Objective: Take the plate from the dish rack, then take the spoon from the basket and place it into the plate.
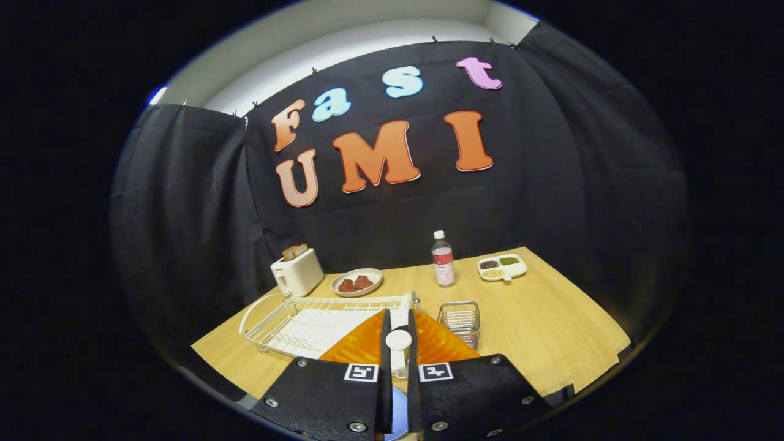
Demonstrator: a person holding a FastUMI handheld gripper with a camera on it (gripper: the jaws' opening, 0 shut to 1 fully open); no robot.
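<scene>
Nearest to us, our gripper (399, 367) has its two fingers drawn close together, pinching a white spoon (399, 340) whose rounded end stands up between them. Directly under and just beyond the fingers lies the ribbed orange translucent plate (441, 346), resting on the light wooden table (551, 331) at the near right corner of the white wire dish rack (294, 321). So the plate looks already out of the rack and the spoon already lifted; we judge that only the release into the plate remains.

The risk here is the drop. If we open from this height, the spoon could bounce on the ribbed surface and skid off onto the table, or tip against the rack's rim. A slight twist of the wrist could also catch the small wire basket (459, 321), which stands just right of the plate.

We hold the gripper pitched downward over the plate, fingers pointing toward the far side of the table.

Farther back stand a white toaster (297, 272) on the left, a shallow bowl of brown food (356, 282), a clear plastic bottle (443, 260), and a white divided tray (502, 267) on the right.
</scene>
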